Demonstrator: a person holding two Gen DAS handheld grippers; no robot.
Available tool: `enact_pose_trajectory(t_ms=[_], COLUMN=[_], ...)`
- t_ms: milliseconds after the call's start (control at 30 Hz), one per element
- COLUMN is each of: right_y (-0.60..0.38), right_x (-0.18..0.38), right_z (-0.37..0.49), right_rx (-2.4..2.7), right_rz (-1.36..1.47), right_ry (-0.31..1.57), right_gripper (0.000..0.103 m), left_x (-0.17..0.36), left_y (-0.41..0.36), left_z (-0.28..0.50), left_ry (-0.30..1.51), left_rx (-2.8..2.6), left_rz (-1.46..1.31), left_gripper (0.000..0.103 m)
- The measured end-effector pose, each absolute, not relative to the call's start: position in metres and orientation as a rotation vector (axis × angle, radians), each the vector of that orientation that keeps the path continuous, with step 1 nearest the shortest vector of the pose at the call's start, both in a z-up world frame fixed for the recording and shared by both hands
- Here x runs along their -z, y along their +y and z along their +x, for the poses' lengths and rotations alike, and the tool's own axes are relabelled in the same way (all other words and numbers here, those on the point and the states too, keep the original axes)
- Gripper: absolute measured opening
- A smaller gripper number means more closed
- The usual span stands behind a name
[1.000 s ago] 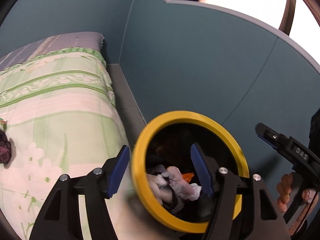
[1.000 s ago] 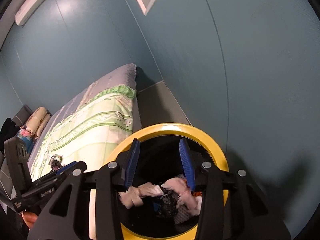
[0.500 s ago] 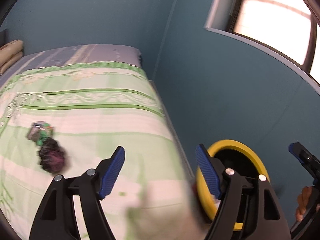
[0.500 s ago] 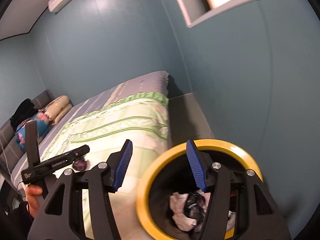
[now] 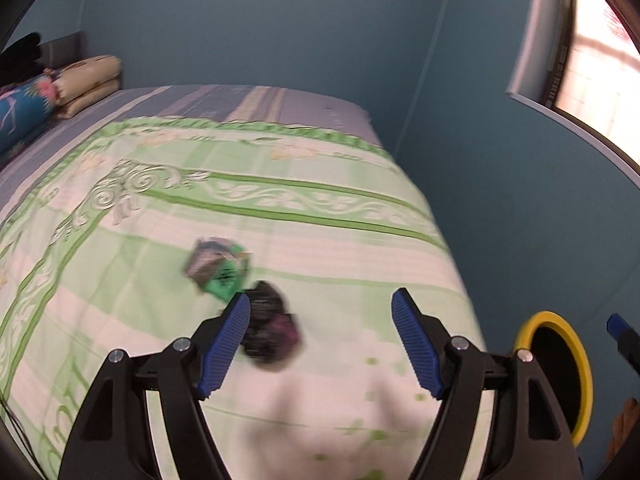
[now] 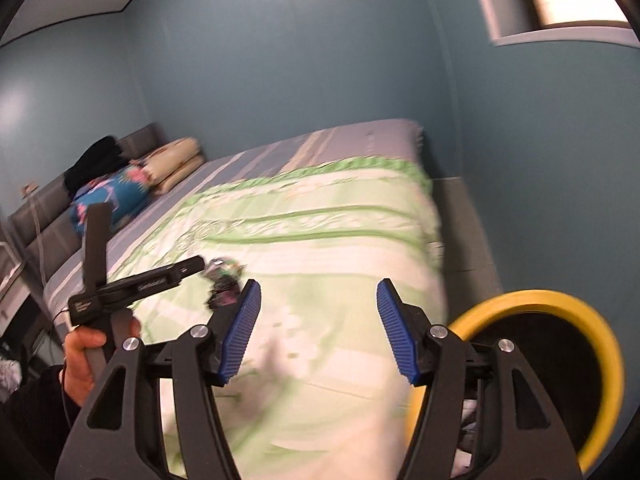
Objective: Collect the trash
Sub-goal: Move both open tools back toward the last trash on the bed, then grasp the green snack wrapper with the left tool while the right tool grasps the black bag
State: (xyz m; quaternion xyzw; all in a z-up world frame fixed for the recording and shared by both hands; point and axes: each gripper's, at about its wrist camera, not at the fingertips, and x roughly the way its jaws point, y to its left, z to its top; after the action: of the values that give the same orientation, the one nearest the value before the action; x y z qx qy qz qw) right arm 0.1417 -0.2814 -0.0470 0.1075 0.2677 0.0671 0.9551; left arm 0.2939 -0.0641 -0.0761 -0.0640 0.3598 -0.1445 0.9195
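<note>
Blue walls stand around a bed (image 5: 280,216) with a green and white blanket in the left wrist view. Two bits of trash lie on the blanket, touching each other: a green wrapper (image 5: 218,266) and a dark crumpled wrapper (image 5: 270,330). The left gripper (image 5: 320,338) has its two blue fingers wide apart with nothing between them, and its left finger covers one edge of the dark wrapper. One yellow-rimmed bin (image 5: 554,372) stands at the right, beside the bed, partly hidden by the gripper. Two pillows (image 5: 86,80) lie stacked at the far end. One second ago the bin filled the middle of this view; now the trash on the bed does. From the right wrist view, the right gripper (image 6: 318,328) is spread apart and empty too. The bin (image 6: 532,360) is low on the right, and the left gripper (image 6: 136,280) points at the blurry trash (image 6: 224,280) on the bed (image 6: 320,240). Before, this gripper sat right over the bin.
</note>
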Motion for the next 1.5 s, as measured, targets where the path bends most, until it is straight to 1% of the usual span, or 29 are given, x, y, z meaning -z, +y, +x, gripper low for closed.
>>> enact_pose_trajectory(t_ms=[267, 467, 800, 1133, 1500], right_y=[-0.206, -0.169, -0.135, -0.117, -0.097], right_x=[0.075, 0.106, 0.149, 0.172, 0.190], right_z=[0.196, 0.229, 0.277, 0.317, 0.348], right_rx=[-0.303, -0.367, -0.390, -0.400, -0.422], right_rz=[0.130, 0.078, 0.055, 0.046, 0.041], right_ry=[0.612, 0.687, 0.778, 0.830, 0.876], right_gripper=[0.057, 0.058, 0.058, 0.058, 0.058], left_x=[0.099, 0.119, 0.151, 0.176, 0.189], left_y=[-0.010, 0.010, 0.010, -0.002, 0.014], left_z=[0.325, 0.352, 0.394, 0.432, 0.451], left_ry=[0.774, 0.807, 0.869, 0.925, 0.946], left_rx=[0.196, 0.149, 0.147, 0.143, 0.093], left_rz=[-0.153, -0.155, -0.159, -0.153, -0.152], left_gripper=[0.070, 0.070, 0.070, 0.070, 0.070])
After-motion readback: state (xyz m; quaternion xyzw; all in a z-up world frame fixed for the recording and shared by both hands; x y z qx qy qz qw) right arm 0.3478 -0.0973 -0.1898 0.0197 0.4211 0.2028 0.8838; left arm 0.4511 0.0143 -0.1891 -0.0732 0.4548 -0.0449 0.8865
